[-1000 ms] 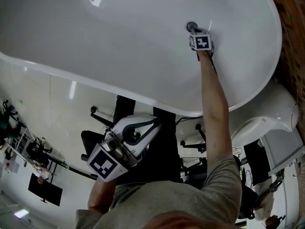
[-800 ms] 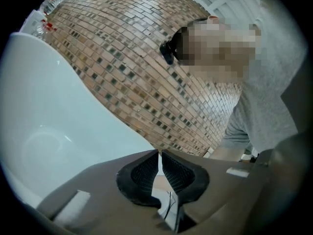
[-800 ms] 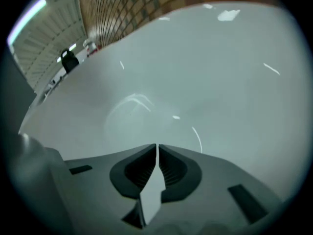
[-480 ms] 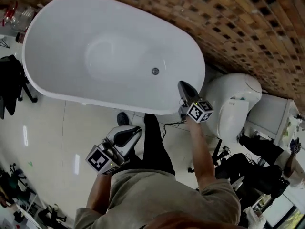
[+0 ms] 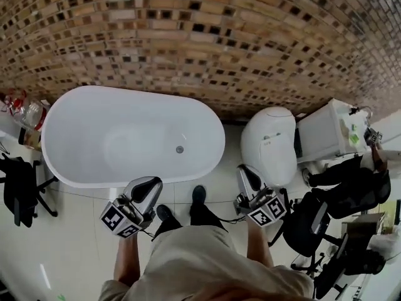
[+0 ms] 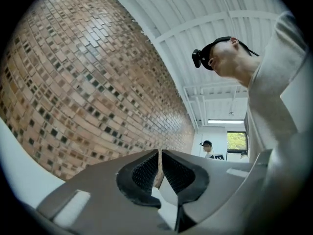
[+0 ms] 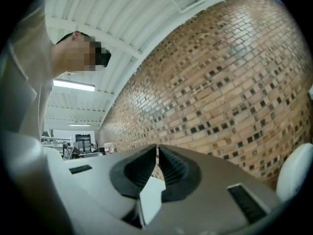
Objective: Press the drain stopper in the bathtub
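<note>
In the head view a white oval bathtub (image 5: 69,165) stands against the brick wall. Its small round drain stopper (image 5: 180,149) sits in the tub floor toward the right end. My left gripper (image 5: 152,182) hangs near the tub's near rim, jaws shut and empty. My right gripper (image 5: 242,172) is held off to the right beside the toilet, well clear of the tub, also shut and empty. Both gripper views point up at the brick wall and ceiling, with my left gripper (image 6: 160,153) and right gripper (image 7: 157,149) showing their jaws pressed together. The tub is not in those views.
A white toilet (image 5: 269,144) and its cistern (image 5: 329,130) stand right of the tub. A dark office chair (image 5: 19,187) is at the far left, more chairs (image 5: 313,227) at the right. A brown mosaic wall (image 5: 207,36) runs behind. My feet (image 5: 198,196) stand on glossy white floor.
My right gripper has drawn back from the drain stopper and out of the tub to my side. The head view has risen and pulled away, so the whole tub now shows.
</note>
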The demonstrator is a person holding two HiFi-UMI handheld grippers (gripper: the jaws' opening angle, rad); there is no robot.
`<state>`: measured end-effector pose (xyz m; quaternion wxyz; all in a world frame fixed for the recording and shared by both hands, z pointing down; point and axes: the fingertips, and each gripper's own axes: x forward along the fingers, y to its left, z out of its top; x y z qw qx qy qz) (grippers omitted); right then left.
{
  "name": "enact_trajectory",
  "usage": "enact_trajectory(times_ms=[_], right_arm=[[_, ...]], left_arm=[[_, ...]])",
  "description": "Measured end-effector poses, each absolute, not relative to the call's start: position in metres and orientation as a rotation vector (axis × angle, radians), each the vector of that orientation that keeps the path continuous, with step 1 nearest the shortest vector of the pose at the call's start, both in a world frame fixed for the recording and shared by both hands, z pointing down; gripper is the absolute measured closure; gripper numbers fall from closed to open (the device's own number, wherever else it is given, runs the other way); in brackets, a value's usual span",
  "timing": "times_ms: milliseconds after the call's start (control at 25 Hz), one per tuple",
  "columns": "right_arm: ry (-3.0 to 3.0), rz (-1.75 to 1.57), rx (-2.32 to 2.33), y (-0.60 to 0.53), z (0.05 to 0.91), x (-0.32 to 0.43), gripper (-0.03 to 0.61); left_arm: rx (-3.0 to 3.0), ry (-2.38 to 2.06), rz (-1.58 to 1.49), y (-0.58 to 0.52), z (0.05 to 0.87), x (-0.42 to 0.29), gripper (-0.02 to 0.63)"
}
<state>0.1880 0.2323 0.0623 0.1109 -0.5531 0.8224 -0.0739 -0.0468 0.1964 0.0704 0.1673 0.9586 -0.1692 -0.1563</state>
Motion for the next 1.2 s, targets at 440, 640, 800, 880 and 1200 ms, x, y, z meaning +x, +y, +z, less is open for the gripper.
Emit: enact_trajectory(times_ms=[440, 640, 800, 880, 1200], right_arm=[[2.551, 0.289, -1.194, 0.291, -0.059, 0.171, 0.549], [2.499, 0.392, -1.076, 0.327, -0.083, 0.189, 0.549], [2.452, 0.427, -1.097, 0.336, -0.105, 0.191, 0.549], [2.435, 0.438, -1.132, 0.345, -0.107, 0.199, 0.549], [2.334, 0.447, -1.263, 0.371, -0.106, 0.215, 0.554]], left_arm=[[2.811, -0.598, -0.62, 0.267, 0.005, -0.018, 0.598], [2.903, -0.52, -0.649, 0.278, -0.024, 0.018, 0.598], [2.877, -0.355, -0.733, 0.261, -0.061, 0.036, 0.598], [2.889, -0.274, -0.779, 0.262, -0.081, 0.046, 0.598], [2.982, 0.03, -0.852, 0.289, -0.116, 0.069, 0.597]])
